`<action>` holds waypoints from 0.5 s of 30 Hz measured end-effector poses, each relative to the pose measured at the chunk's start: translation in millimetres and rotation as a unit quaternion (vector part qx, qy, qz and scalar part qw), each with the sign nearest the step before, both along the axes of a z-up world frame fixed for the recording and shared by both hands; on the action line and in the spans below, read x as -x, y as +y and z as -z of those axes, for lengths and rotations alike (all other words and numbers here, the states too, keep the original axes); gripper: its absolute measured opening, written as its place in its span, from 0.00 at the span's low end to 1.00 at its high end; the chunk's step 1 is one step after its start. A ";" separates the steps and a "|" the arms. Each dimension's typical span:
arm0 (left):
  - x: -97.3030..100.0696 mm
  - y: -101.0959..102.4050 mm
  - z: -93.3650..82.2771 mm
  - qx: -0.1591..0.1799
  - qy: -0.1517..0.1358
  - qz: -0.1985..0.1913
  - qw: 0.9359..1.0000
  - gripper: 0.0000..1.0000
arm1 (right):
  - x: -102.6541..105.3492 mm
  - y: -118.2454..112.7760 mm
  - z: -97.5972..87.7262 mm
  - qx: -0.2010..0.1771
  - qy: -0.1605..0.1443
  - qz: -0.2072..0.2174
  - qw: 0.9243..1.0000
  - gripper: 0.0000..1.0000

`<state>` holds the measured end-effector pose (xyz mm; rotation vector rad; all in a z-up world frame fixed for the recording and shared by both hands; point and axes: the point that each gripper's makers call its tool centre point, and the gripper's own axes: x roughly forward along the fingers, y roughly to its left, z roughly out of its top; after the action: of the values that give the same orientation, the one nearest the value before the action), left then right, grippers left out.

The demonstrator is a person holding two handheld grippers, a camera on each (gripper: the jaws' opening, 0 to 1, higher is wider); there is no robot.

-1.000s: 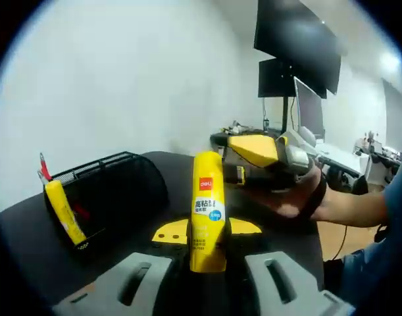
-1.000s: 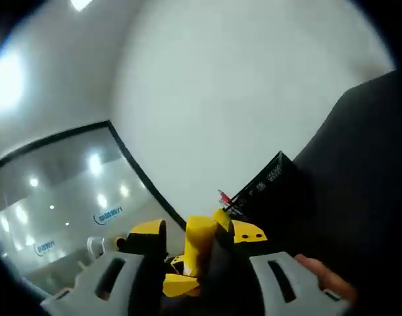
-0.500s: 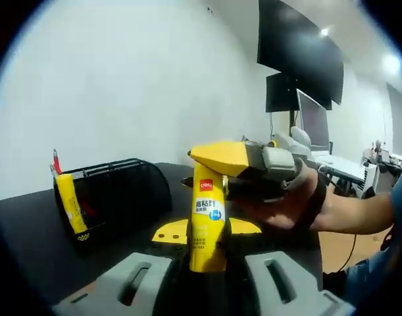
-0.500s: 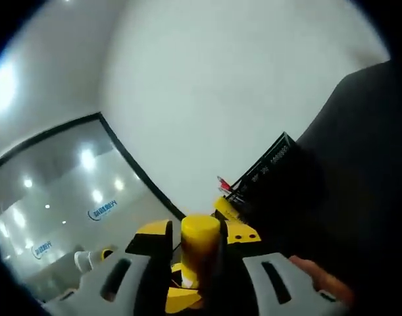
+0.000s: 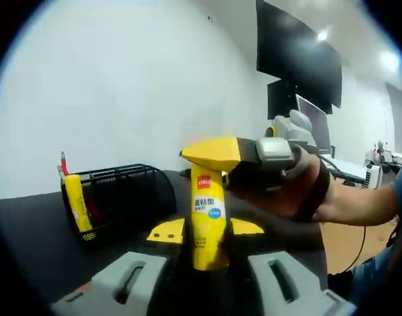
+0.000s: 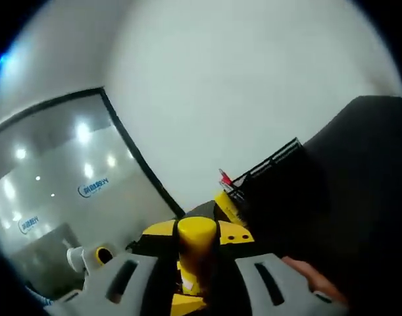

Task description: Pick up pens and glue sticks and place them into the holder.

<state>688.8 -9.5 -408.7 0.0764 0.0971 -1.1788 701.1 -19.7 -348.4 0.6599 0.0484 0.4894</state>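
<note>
A yellow glue stick [image 5: 208, 220] stands upright between the jaws of my left gripper [image 5: 208, 262], which is shut on its lower body. My right gripper [image 5: 217, 153] reaches in from the right, held by a hand [image 5: 289, 194], and covers the stick's top. In the right gripper view the stick's yellow cap [image 6: 197, 238] sits end-on between that gripper's [image 6: 197, 271] jaws, which are closed on it. The black mesh holder [image 5: 125, 196] stands at the left on the dark table, holding another yellow glue stick [image 5: 77, 204] and a red pen [image 5: 62, 161]. The holder [image 6: 274, 172] also appears beyond the cap.
The dark table [image 5: 29, 243] runs along a white wall [image 5: 122, 85]. Black monitors [image 5: 296, 49] hang at the back right above desks. The right gripper view has a glass partition [image 6: 62, 171] at the left and a hand [image 6: 312, 284] at the bottom right.
My right gripper has swung in from the right and come over the top of the glue stick. Its jaws have drawn in around the cap. The left gripper kept hold.
</note>
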 end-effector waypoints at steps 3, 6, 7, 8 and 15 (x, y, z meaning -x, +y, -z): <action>-1.1 10.9 5.2 -0.004 0.002 0.002 1.000 0.38 | -4.2 1.7 -9.3 0.024 -0.013 0.003 1.000 0.19; -8.8 28.7 12.5 -0.006 0.002 -0.016 1.000 0.39 | -10.9 3.4 -15.7 0.062 -0.024 0.009 0.998 0.19; -11.6 35.7 15.5 -0.005 0.005 -0.026 1.000 0.40 | -13.3 4.0 -17.8 0.071 -0.026 0.011 0.997 0.19; -13.3 42.1 18.2 -0.002 0.006 -0.031 1.000 0.42 | -22.0 2.4 -19.2 0.085 -0.030 0.011 0.996 0.19; -27.6 76.8 38.9 0.004 0.017 -0.067 0.998 0.61 | -48.5 7.6 -25.8 0.152 -0.048 0.019 0.987 0.19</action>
<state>716.5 67.3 -447.6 0.0430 0.1255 -1.0466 749.6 -12.1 -322.6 0.3365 0.0196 0.4645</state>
